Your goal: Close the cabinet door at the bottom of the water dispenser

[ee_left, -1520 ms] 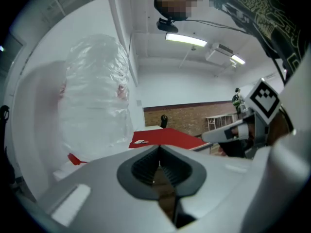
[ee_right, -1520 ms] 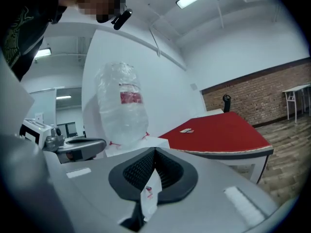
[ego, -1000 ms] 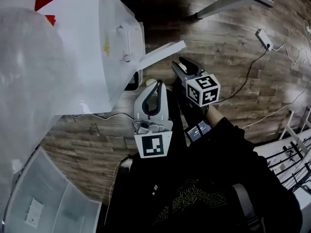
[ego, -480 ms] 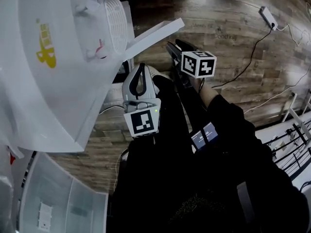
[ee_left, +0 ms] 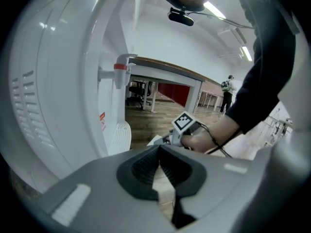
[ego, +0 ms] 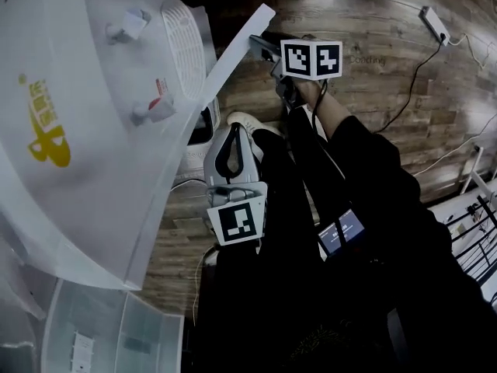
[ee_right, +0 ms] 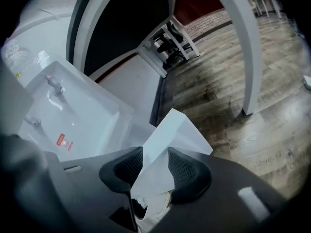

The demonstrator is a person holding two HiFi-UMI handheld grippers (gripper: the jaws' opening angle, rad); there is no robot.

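Closing is barely begun: the door [ee_right: 180, 130] stands swung wide from the foot of the dispenser [ego: 93, 130]. Our right gripper [ee_right: 153, 169] is closing its jaws on the door's free edge, which fills the gap between the pads. Our left gripper [ee_left: 159, 154] is clenched on nothing, near the dispenser's front. Next, we judge, comes sweeping that edge toward the cabinet. Open floor [ego: 365, 37] lies beyond the door; our shoe [ego: 241, 120] may sit in its arc.

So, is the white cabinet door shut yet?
No, the white cabinet door stands swung out from the white plastic water dispenser.
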